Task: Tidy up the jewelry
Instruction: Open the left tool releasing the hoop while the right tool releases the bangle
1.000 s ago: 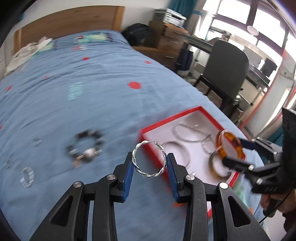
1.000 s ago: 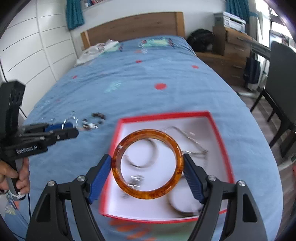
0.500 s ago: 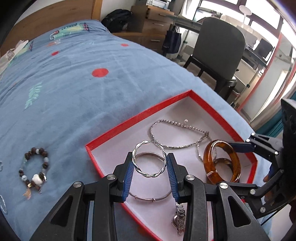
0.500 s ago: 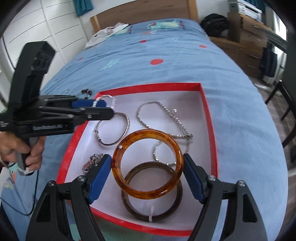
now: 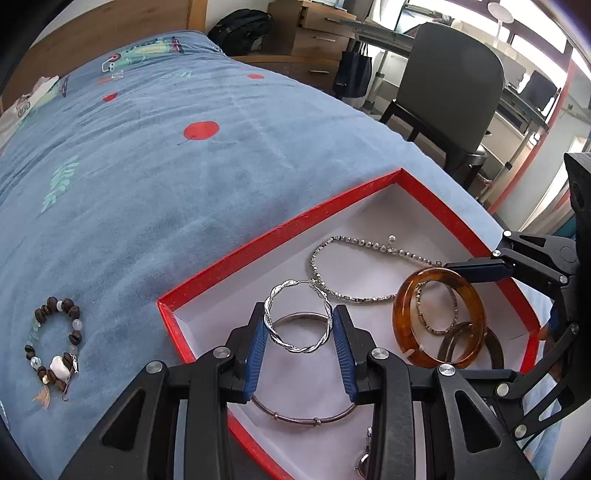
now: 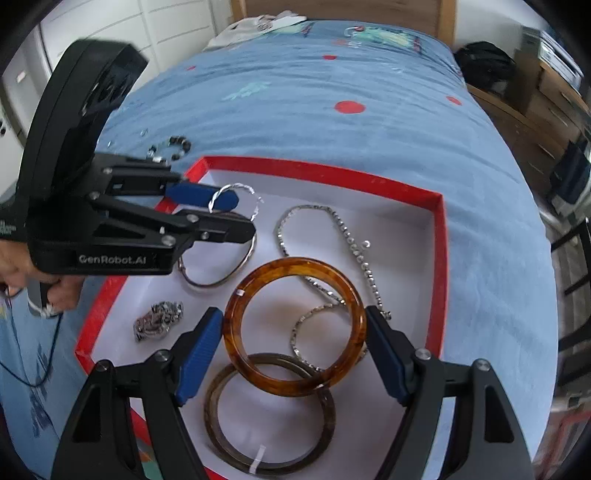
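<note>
so both grippers are hanging over the red box [image 5: 280, 230] that sits on the bed [image 5: 147, 177], blue cover with red dots. the left gripper [image 5: 298, 334] has its fingers [image 5: 256, 347] clamped on a twisted silver hoop [image 5: 295, 319], held above the box's near corner. the right gripper [image 6: 293, 332] has its fingers [image 6: 197, 354] squeezing an amber bangle [image 6: 295, 326] from both sides, tilted over the box floor.

inside the box it's getting crowded: a thin silver bangle [image 5: 301, 417] right under the hoop, a silver chain [image 5: 351, 295] snaking through the middle, a dark brown bangle [image 6: 273, 413] partly under the amber one with a little white tag on it, and a small silver lump [image 6: 159, 319] near the left wall, can't tell what it is. the left gripper body blocks part of the thin bangle in the right wrist view.

out on the bed cover, just left of the box, there's a beaded bracelet [image 5: 53, 349] with brown beads and a white stone.

around the bed: a dark chair [image 5: 450, 96], wooden drawers [image 5: 314, 33], a black backpack [image 5: 243, 31], wooden headboard [image 6: 332, 9].

only writing i can read is "genrobot.ai" on the side of the left gripper. a hand [image 6: 22, 271] grips its handle.
</note>
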A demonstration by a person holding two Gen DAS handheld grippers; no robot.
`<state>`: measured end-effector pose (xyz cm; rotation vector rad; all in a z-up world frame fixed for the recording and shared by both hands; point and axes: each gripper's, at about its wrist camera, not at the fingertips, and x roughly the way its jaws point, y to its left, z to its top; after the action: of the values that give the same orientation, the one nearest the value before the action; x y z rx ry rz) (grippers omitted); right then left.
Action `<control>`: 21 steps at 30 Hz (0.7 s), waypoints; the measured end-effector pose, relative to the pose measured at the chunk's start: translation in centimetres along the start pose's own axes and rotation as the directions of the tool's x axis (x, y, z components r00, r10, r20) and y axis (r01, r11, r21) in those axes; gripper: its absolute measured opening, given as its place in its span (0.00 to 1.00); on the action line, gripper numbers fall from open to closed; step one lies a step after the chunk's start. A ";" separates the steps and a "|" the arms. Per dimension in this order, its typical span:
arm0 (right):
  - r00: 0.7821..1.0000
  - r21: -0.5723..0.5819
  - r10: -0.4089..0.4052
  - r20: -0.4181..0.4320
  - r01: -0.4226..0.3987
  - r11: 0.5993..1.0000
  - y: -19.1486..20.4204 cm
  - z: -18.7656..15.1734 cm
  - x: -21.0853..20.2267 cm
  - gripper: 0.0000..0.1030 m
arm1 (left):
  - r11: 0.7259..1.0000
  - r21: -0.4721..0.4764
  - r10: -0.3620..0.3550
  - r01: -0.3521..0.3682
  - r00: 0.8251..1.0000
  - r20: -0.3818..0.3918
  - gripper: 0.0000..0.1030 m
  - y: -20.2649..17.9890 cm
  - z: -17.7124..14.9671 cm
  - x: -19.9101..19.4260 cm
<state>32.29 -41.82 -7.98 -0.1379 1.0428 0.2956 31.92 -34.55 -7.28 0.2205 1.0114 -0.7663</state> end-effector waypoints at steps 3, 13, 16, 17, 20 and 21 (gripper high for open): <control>1.000 -0.044 -0.004 -0.021 0.003 0.999 0.5 -0.2 0.1 0.74 | 1.000 0.010 0.024 -0.024 1.000 -0.005 0.35 -0.1 0.0 0.2; 0.999 -0.071 -0.012 -0.053 0.009 0.997 0.9 -1.1 -0.4 0.74 | 0.999 0.006 0.045 -0.045 0.999 -0.013 0.36 0.2 0.4 0.6; 0.999 -0.073 -0.011 -0.053 0.007 0.997 1.0 -1.1 -0.4 0.74 | 0.999 0.001 0.048 -0.048 0.999 -0.015 0.36 0.1 0.5 0.6; 0.998 -0.070 -0.010 -0.054 0.006 0.998 1.0 -1.2 -0.5 0.74 | 0.999 0.000 0.051 -0.051 0.999 -0.017 0.37 0.0 0.6 0.6; 0.998 -0.066 -0.009 -0.056 0.005 0.998 1.1 -1.4 -0.7 0.74 | 0.999 0.005 0.051 -0.051 0.998 -0.023 0.41 -0.2 0.8 0.6; 0.998 -0.063 -0.009 -0.056 0.006 0.998 1.1 -1.5 -0.8 0.74 | 0.999 0.010 0.051 -0.051 0.998 -0.025 0.41 -0.3 0.8 0.6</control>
<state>30.37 -41.32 -7.97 -0.2077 1.0894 0.3192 32.46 -35.41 -7.28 0.2634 1.0222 -0.7237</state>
